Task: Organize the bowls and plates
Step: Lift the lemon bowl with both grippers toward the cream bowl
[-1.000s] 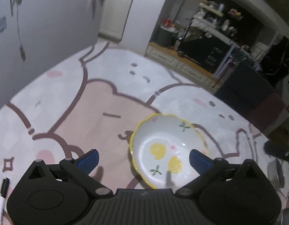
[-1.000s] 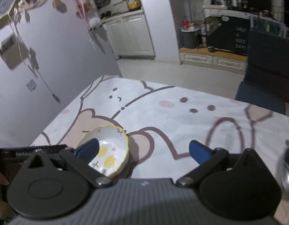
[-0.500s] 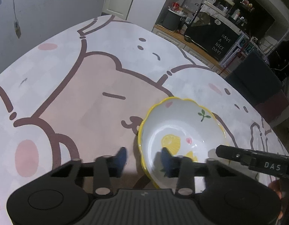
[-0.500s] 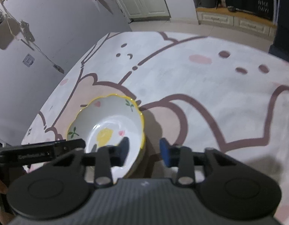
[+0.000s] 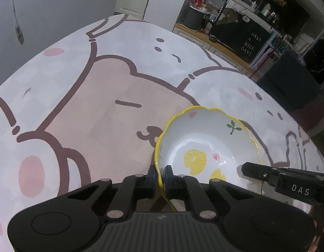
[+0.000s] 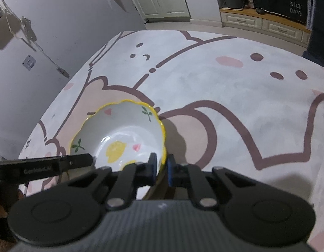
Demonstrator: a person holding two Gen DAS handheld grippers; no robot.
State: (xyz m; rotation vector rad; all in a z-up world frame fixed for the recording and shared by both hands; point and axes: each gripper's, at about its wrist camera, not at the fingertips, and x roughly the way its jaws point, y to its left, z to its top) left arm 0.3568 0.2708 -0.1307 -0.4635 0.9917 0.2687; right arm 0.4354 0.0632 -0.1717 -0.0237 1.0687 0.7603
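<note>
I see the lemon-print bowl [image 5: 206, 147] on the cartoon-print cloth [image 5: 98, 109]; my left gripper [image 5: 159, 175] pinches its left rim, my right gripper [image 6: 162, 166] apparently its right, both having just closed.

Soft rug [image 5: 82, 96] on floor, pale grey with big pink bear drawing, brown lines, pink cheek spots. One bowl [image 5: 206, 145] sits on rug: white, wavy yellow rim, lemons and green leaves painted inside. Bowl near rug's near edge, far from far edge by wall.
</note>
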